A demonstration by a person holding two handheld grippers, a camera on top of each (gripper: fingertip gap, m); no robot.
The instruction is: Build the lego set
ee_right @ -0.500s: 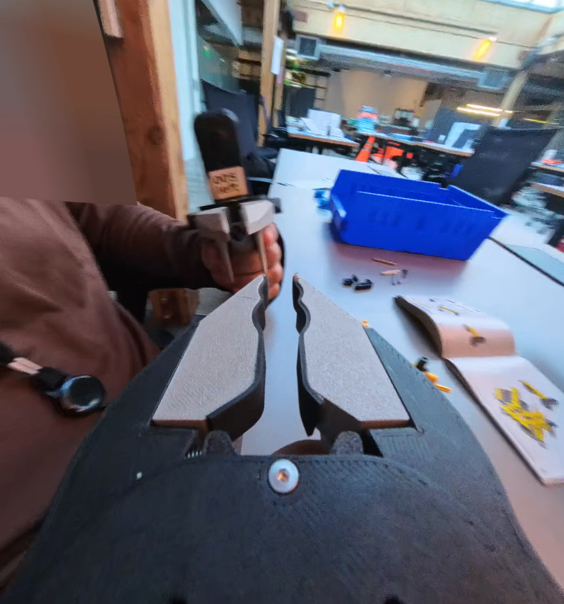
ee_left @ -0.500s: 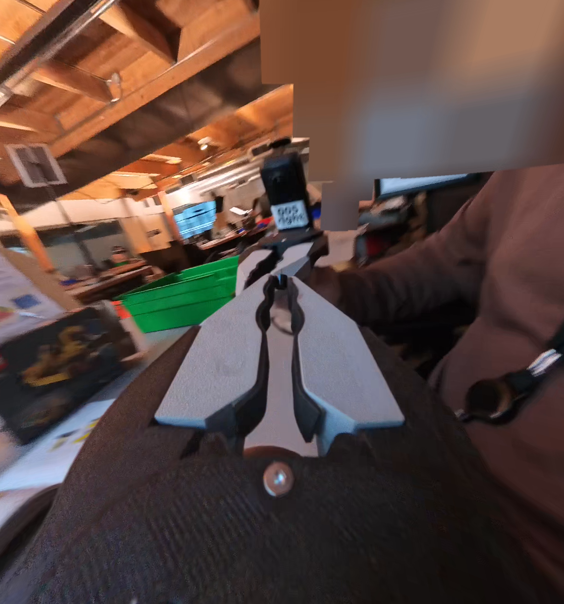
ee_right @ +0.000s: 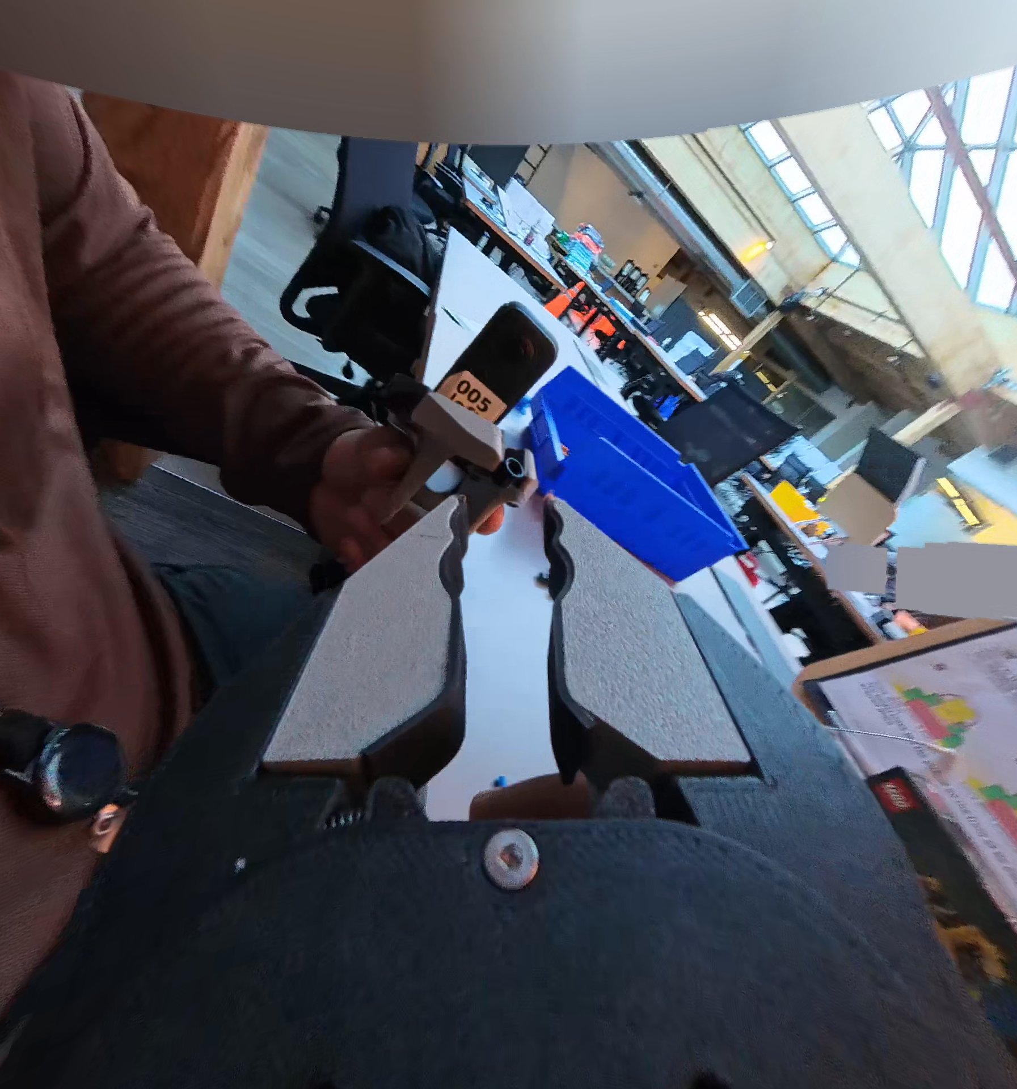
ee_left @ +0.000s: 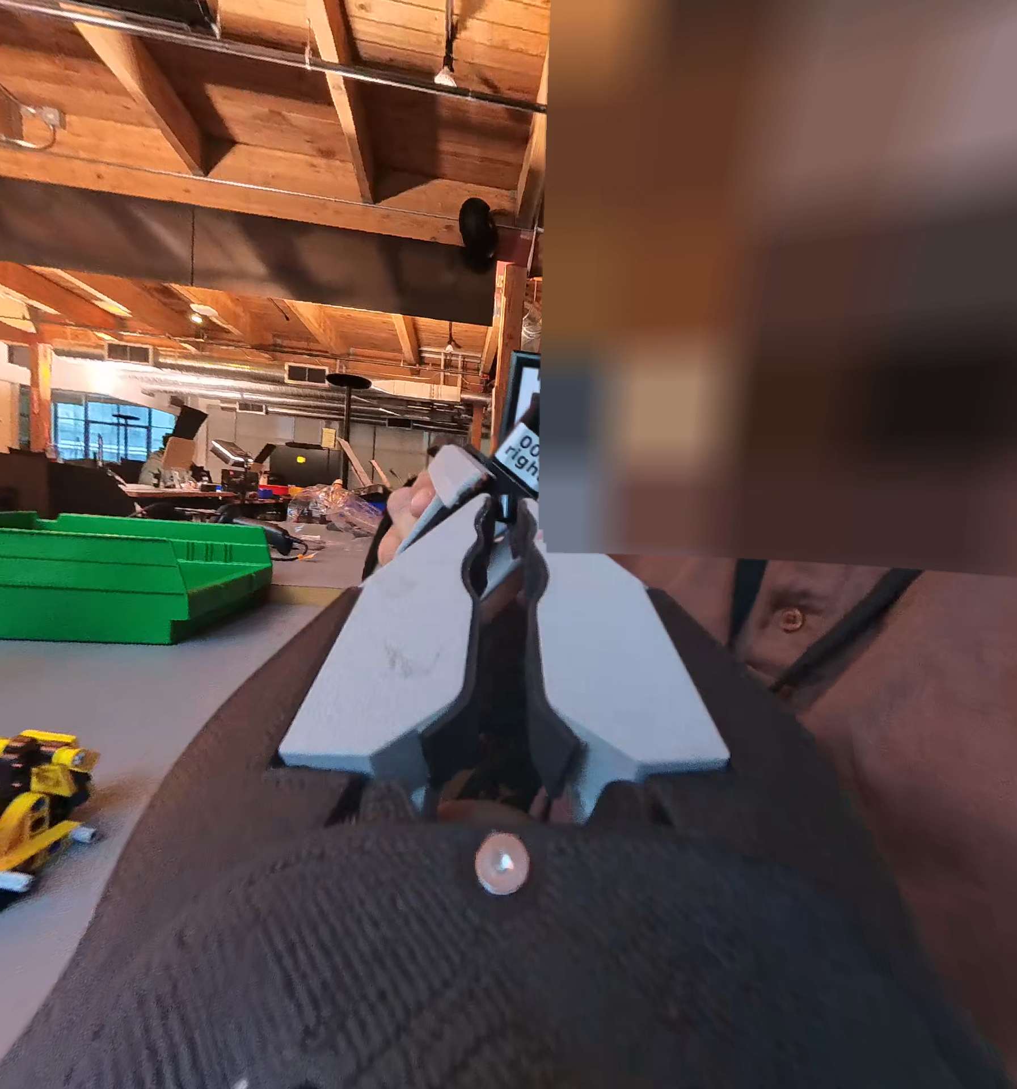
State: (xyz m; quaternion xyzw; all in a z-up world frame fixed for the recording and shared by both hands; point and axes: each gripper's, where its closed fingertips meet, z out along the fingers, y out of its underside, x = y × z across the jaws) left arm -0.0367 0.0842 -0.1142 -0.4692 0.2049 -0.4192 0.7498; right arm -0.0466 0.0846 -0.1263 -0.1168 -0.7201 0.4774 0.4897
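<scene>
— Presently, which step is being worked?

— A small black piece of hard plastic with a round hole is being pinched by the left gripper. It is being held up just ahead of the right gripper, whose grainy grey fingers are being kept spread and empty. A hand-over or re-grip is probably being prepared.

— And the model?

— The yellow-and-black model, knobbly and seemingly half built, is lying on the smooth grey counter, left of and below the left gripper. A careful, aligned closing on the piece is being called for.
</scene>
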